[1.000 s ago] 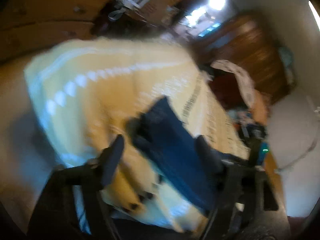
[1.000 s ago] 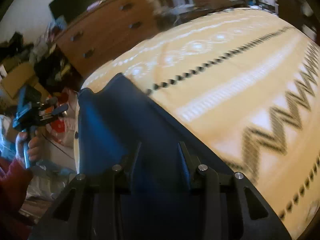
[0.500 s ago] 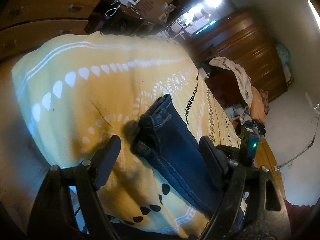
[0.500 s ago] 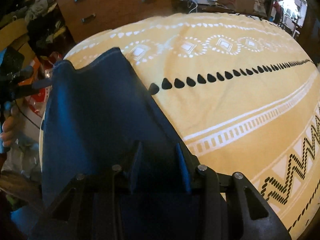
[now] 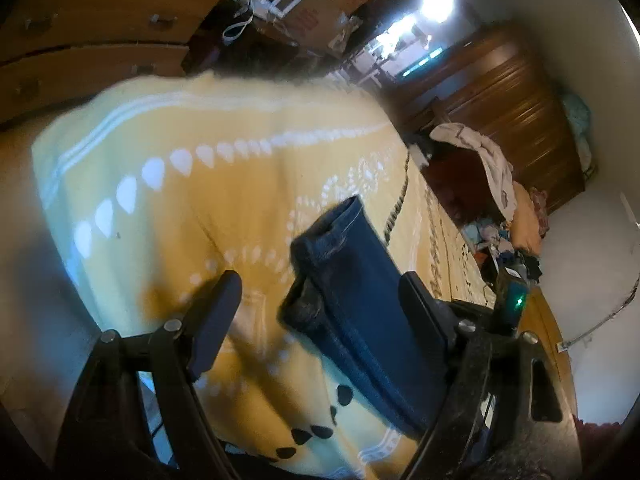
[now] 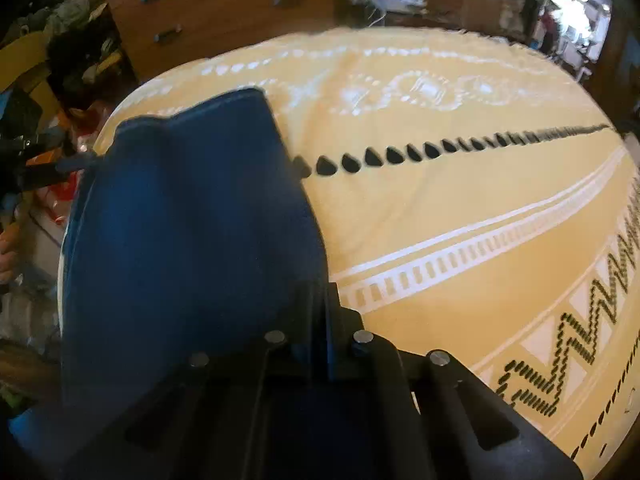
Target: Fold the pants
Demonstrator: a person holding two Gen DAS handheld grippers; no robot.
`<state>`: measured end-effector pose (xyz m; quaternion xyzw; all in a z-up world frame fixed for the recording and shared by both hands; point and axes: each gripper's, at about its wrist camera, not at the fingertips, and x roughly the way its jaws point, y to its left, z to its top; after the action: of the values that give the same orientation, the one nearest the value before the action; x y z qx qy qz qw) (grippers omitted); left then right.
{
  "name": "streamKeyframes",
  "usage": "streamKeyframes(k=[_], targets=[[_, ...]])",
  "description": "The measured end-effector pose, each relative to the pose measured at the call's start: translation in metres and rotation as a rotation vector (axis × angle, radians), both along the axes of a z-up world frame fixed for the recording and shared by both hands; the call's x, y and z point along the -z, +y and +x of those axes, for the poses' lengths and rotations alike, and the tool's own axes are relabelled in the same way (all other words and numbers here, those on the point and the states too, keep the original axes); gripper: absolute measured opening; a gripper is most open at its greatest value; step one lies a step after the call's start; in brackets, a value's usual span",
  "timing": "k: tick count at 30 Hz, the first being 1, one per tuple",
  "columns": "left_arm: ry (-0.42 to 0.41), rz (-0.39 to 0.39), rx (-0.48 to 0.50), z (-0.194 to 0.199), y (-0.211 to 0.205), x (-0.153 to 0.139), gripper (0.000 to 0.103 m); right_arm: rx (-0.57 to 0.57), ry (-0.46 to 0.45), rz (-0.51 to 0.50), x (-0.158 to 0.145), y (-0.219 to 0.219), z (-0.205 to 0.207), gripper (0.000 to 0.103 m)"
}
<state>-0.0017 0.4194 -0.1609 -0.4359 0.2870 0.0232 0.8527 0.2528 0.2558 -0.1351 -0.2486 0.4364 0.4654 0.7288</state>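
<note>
**Q:** Left wrist view first: what lies ahead of that claw?

**A:** The left gripper (image 5: 320,300) is released, its two black fingers (image 5: 216,316) spread wide. Between them, nearer the right-hand finger, lies a narrow folded band of the pants (image 5: 360,304): dark blue denim, several layers thick, with a stitched hem or waistband edge at the far end and a darker, rumpled fold at the near left edge. They rest on a yellow bedspread (image 5: 200,200) printed with white drops and black drops.

**Q:** Is either finger touching the denim?

**A:** The right-hand finger sits just beside it; contact I cannot tell. The left-hand one is well apart from it, over bare bedspread.

**Q:** And the right wrist view?

**A:** The right gripper (image 6: 316,320) is clenched on the pants (image 6: 180,240), its fingers drawn close with blue cloth pinched between. From there the denim spreads forward and to the left as a broad, smooth, deep-blue panel, its far edge slightly lifted and wavy. The bedspread (image 6: 460,200) runs off to the right. A wooden dresser (image 6: 224,8) stands beyond the bed.
</note>
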Motion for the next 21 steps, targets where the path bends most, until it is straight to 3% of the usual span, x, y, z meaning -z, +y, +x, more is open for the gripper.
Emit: streamKeyframes(k=[1,4,8,10,13,18,21], targets=[[-0.01,0.002,0.003,0.0,0.0,-0.004,0.081,0.025,-0.011,0.013,-0.005,-0.004,0.002,0.024],[-0.006,0.044,-0.039,0.001,0.004,-0.012,0.081,0.122,-0.055,0.064,-0.03,-0.025,-0.003,0.029],[0.008,0.003,-0.072,-0.002,0.009,-0.003,0.08,0.02,0.084,0.187,-0.054,-0.035,-0.053,0.029],[0.023,0.013,-0.058,-0.002,0.003,0.001,0.08,-0.065,0.146,0.19,-0.051,-0.024,-0.085,0.029],[0.041,0.007,-0.037,-0.006,-0.008,0.007,0.08,-0.123,0.169,0.18,-0.039,0.001,-0.112,0.029],[0.052,-0.062,0.004,-0.022,-0.014,0.017,0.079,-0.129,0.151,0.165,-0.028,0.046,-0.118,0.029],[0.054,-0.087,0.047,-0.023,-0.021,0.021,0.076,-0.147,0.129,0.098,-0.018,0.069,-0.122,0.029]])
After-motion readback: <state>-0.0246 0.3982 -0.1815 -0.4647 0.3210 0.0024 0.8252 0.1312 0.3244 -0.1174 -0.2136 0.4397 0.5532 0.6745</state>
